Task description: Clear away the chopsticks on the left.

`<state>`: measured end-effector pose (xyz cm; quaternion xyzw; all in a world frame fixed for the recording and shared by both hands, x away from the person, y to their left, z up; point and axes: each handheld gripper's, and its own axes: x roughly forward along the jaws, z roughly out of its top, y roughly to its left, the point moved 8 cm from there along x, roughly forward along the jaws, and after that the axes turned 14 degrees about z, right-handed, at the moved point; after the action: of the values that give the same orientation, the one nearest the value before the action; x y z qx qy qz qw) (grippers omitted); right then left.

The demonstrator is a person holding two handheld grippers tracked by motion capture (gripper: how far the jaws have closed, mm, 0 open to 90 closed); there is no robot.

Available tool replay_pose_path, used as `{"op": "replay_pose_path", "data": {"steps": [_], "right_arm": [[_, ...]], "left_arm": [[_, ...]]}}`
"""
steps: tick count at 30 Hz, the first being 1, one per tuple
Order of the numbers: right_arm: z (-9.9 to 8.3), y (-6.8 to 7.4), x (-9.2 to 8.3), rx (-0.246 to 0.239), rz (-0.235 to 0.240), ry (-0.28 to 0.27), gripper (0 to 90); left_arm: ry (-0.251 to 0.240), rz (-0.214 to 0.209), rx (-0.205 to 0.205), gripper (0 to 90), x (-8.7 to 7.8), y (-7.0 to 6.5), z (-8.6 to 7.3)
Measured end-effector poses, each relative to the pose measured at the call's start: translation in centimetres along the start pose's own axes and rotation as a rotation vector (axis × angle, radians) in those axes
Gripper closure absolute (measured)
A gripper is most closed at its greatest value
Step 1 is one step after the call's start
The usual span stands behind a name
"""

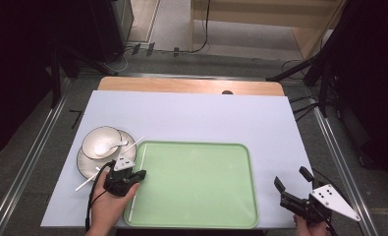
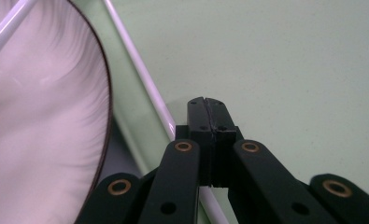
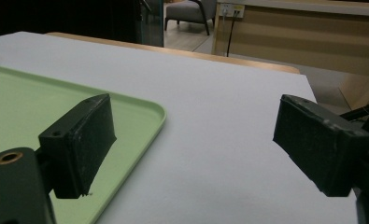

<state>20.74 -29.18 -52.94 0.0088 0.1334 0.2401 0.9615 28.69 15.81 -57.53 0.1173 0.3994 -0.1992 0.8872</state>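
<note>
Black gripper jaws, brass-ringed pivots

My left gripper sits at the tray's nine o'clock edge, plates beyond at ten, right gripper at four.

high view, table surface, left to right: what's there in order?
White ceramic bowl with a white spoon in it, stacked on a white dark-rimmed plate → left gripper, fingers shut, at the tray's left edge → light green rectangular plastic tray → right gripper, fingers open.
</note>
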Motion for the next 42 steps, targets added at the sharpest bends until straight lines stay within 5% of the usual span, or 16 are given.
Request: {"op": "replay_pose_path", "data": {"steps": [8,18,30,42], "right_arm": [[0.0,-0.1,0.0,-0.001,0.0,0.001,12.7],[0.0,0.0,0.0,-0.001,0.001,0.003,12.7],[0.0,-0.1,0.0,0.0,0.004,0.003,12.8],[0.0,-0.1,0.0,-0.006,0.01,0.0,12.8]], "left_arm": [[-0.015,0.002,0.04,89.2,0.1,-0.1,-0.1],[-0.07,-0.076,0.071,66.4,-1.4,0.0,0.2],[-0.124,-0.062,0.078,49.9,-5.2,4.1,0.2],[-0.097,0.024,0.043,53.6,-6.4,8.5,-0.8]]}}
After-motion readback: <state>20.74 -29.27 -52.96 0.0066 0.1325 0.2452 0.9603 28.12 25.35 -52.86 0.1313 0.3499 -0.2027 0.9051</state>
